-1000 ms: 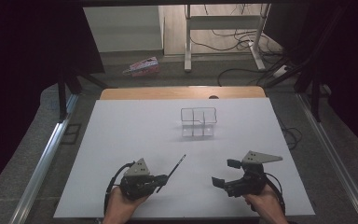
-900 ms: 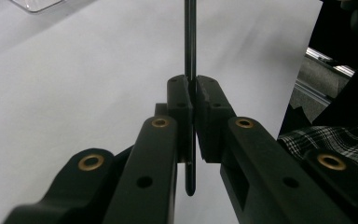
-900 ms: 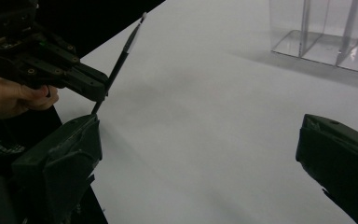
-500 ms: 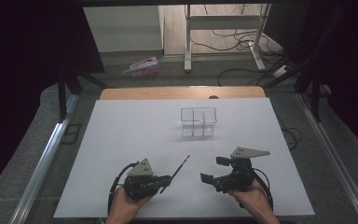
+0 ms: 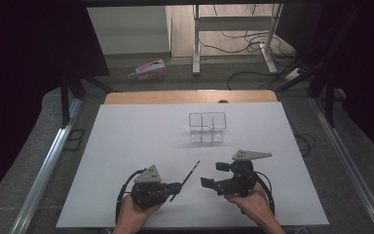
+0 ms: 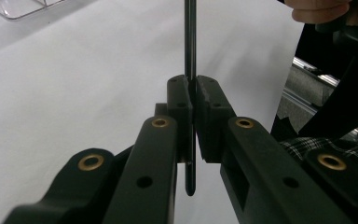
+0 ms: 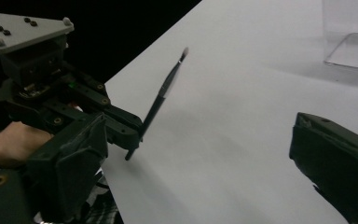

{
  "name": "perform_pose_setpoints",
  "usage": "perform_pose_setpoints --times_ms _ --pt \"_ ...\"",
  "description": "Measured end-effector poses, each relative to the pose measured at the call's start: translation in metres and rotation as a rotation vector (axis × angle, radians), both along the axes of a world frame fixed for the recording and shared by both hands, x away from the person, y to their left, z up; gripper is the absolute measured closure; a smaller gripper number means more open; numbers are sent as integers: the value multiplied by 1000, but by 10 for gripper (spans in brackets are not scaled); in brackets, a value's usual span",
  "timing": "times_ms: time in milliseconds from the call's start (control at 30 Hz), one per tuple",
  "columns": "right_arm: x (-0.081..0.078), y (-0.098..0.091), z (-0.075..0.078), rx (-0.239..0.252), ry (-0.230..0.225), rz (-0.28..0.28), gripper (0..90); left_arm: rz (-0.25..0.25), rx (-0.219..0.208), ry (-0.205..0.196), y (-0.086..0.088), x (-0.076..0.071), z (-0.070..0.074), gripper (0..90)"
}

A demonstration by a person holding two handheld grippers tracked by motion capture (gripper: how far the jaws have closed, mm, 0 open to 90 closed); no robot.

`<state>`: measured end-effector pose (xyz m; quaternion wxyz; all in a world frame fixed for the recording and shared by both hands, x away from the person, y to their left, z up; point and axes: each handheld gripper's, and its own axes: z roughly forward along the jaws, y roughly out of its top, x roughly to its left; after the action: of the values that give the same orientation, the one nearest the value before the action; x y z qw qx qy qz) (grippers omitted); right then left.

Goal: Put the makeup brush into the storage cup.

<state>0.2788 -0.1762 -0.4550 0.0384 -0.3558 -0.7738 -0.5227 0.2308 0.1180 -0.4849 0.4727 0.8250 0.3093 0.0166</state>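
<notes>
The brush's (image 6: 189, 56) upper end is cut off at the top edge in the left gripper view, and its lower end pokes out below the pads of the left gripper (image 5: 176, 186), which is clamped tight on it low over the counter (image 5: 126, 146). The right gripper (image 5: 214, 175) sits just beside it with nothing between its wide jaws, which have just been closing a touch. Loads of bare counter runs up to the clear organizer (image 5: 207, 127).

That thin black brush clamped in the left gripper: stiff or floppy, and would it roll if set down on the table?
The brush probably handles stiff: it juts straight past the left gripper without sagging. It looks light, being so slim. The handle appears round in the left gripper view, so on the smooth white table it would likely roll. Its pale tip seems soft and could bend if pressed.
</notes>
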Motion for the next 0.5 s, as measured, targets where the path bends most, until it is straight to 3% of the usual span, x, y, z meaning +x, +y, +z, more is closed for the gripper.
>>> perform_pose_setpoints --times_ms 233,500 --pt "4 10 1 17 12 16 144 1 -10 1 -1 0 0 855" --pt "8 16 0 56 54 42 324 1 -28 2 -3 0 -1 855"
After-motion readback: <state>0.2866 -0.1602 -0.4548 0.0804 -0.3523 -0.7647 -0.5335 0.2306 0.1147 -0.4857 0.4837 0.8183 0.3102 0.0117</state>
